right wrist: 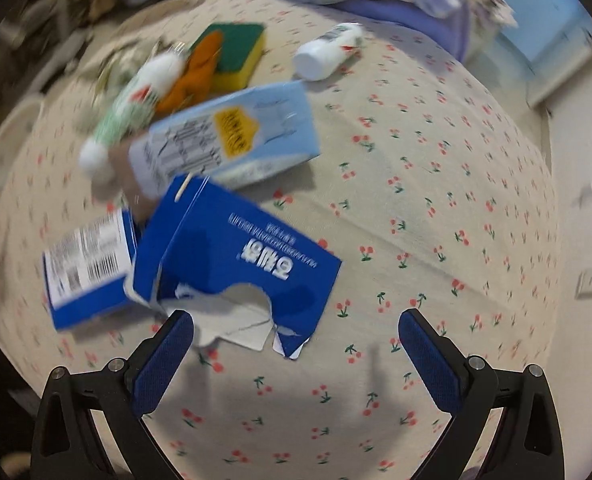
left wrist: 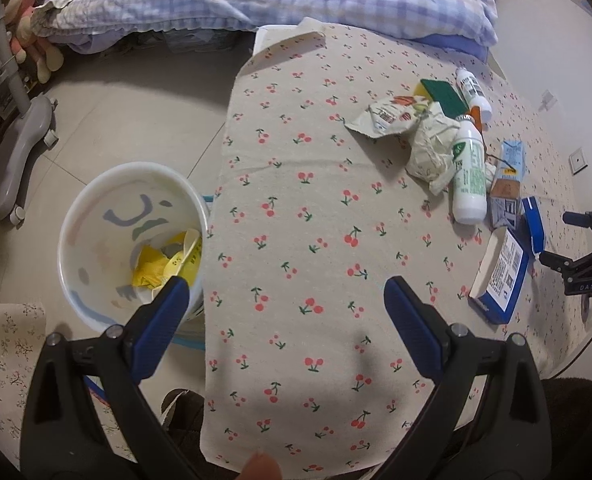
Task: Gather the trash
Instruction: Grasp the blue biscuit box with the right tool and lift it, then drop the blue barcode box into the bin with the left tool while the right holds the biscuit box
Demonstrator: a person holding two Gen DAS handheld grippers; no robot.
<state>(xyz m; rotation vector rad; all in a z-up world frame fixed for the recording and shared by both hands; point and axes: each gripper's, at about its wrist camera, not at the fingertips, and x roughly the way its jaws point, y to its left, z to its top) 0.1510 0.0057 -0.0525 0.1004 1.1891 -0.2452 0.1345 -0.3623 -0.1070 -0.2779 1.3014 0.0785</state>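
- The left gripper (left wrist: 285,304) hovers low over the near edge of the table (left wrist: 296,208), its 2 fingers spread wide with nothing between them; only the cherry-print cloth shows in the gap, so it looks ready for a new pick.
- Just beside the left finger, on the floor against the table's left edge, stands the bin (left wrist: 95,216). It already holds yellow wrappers (left wrist: 163,264), and being that close to the edge it lets trash travel only a short way from table to bin.
- The right gripper (right wrist: 296,332) also has its fingers apart and empty. It points at the torn blue box (right wrist: 231,256), whose ragged end lies just ahead of the fingers, nearer the left one. I judge this the next item, and the wide opening suits its flat body.
- Beside it on the left lies a second blue box (right wrist: 91,276) showing a barcode. The right view is blurred, so finer detail cannot be told.
- Behind them lie a pale blue carton (right wrist: 231,136) and a green-and-white bottle (left wrist: 470,176), close together.
- Farther off sit a crumpled paper bag (left wrist: 428,148), a green-and-yellow sponge (right wrist: 235,52) and a small white bottle (right wrist: 328,52), all still on the table.
- Most of the trash is not yet collected.
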